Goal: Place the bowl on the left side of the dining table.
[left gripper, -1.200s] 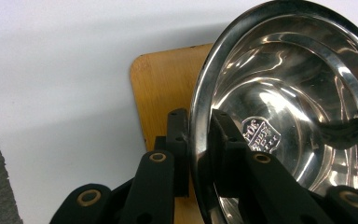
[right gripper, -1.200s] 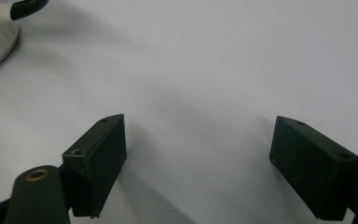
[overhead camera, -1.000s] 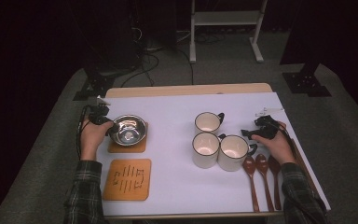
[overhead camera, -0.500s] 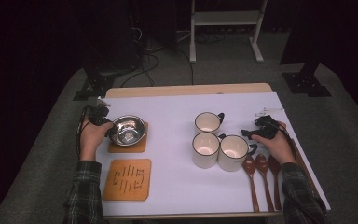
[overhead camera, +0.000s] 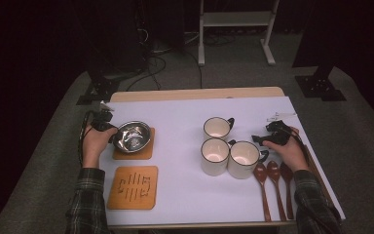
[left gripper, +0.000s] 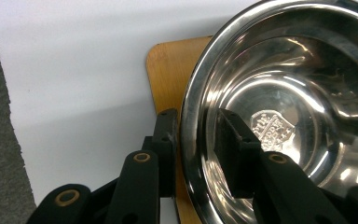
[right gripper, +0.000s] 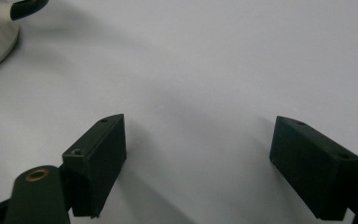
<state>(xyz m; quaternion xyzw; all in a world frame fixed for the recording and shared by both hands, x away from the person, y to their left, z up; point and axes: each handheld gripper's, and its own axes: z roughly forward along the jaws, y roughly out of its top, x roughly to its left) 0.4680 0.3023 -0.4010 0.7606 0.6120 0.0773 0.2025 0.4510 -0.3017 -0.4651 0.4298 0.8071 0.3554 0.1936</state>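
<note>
bowl [overhead camera: 133, 136] already sits on the far coaster [overhead camera: 145, 151]; left gripper [left gripper: 196, 135] letting go of its rim, jaws just easing apart; right gripper [right gripper: 198, 154] spread wide over bare table

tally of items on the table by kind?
mugs: 3
wooden spoons: 3
wooden coasters: 2
steel bowl: 1
total: 9

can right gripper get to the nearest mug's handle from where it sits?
Probably yes. The right gripper stands open just beside the handle of the nearest mug, with bare white tabletop between its jaws; the wooden spoons lie nearer the person.
</note>
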